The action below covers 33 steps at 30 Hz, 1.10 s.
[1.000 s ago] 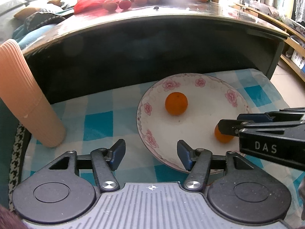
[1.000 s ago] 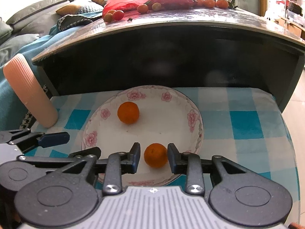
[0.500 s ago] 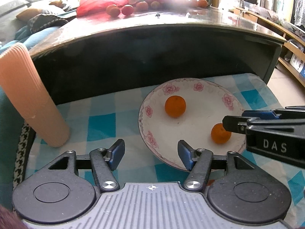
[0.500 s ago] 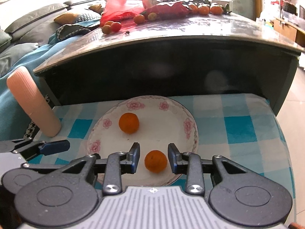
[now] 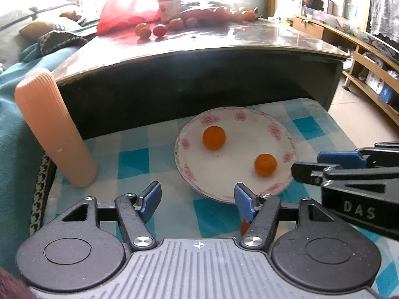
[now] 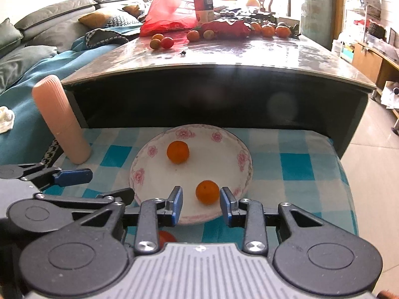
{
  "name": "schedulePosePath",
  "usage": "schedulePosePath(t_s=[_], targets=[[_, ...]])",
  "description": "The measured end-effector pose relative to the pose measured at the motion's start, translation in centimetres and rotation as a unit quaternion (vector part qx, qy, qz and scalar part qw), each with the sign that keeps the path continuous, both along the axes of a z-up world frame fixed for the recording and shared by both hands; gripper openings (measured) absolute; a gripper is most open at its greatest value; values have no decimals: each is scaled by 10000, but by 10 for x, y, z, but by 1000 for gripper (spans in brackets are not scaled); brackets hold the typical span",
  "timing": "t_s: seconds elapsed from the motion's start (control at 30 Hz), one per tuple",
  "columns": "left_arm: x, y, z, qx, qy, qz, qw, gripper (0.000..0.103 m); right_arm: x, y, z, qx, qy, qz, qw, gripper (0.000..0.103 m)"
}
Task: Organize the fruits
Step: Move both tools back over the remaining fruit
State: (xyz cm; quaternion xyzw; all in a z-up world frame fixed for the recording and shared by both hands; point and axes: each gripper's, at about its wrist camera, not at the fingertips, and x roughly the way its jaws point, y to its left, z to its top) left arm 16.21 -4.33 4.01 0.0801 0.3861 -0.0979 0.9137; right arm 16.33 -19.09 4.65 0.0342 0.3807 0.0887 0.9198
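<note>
A white plate with pink flowers (image 5: 184,172) (image 6: 139,174) lies on the blue checked cloth. It holds two oranges: a far one (image 5: 214,138) (image 6: 177,152) and a near one (image 5: 265,165) (image 6: 207,191). My right gripper (image 6: 199,199) hovers open above the plate's near rim. The near orange shows in its gap, lying loose on the plate with no pad pressing it. My left gripper (image 5: 197,194) stands left of the plate's near edge, its jaws opening with nothing between them. A small red-orange fruit (image 6: 165,239) (image 5: 244,226) peeks out below the grippers.
A peach ribbed cylinder (image 5: 52,129) (image 6: 59,119) stands at the cloth's left edge. Behind the plate rises a dark table (image 5: 199,74) bearing several fruits (image 6: 162,42) and a red bag (image 6: 167,12). A sofa lies left, a wooden shelf (image 5: 369,57) right.
Both grippers have drawn back and upward from the plate, which now looks smaller. The near orange stays on the plate. The left jaws stand slightly wider.
</note>
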Motion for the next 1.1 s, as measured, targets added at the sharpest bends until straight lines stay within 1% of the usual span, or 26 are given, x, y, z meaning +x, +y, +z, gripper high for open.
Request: schedulePosePath(t_s=[0.07, 0.17, 0.4, 0.53, 0.9, 1.1], targets=[[-6, 1, 1, 32, -28, -18, 10000, 72, -6, 1, 1, 10, 31, -20, 10000, 47], [-13, 4, 1, -9, 11, -35, 10000, 72, -16, 4, 3, -21, 33, -35, 10000, 48], [-32, 14, -3, 33, 112, -46, 9999, 72, -34, 14, 4, -109, 91, 48, 9999, 48], [-44, 19, -6, 116, 176, -85, 9997, 72, -45, 22, 1, -179, 161, 92, 9997, 48], [-79, 35, -21, 326, 418, -157, 9985, 71, -74, 47, -10, -438, 514, 404, 9969, 47], [-88, 43, -28, 379, 538, -155, 9977, 69, -85, 60, -17, -564, 669, 613, 9943, 48]])
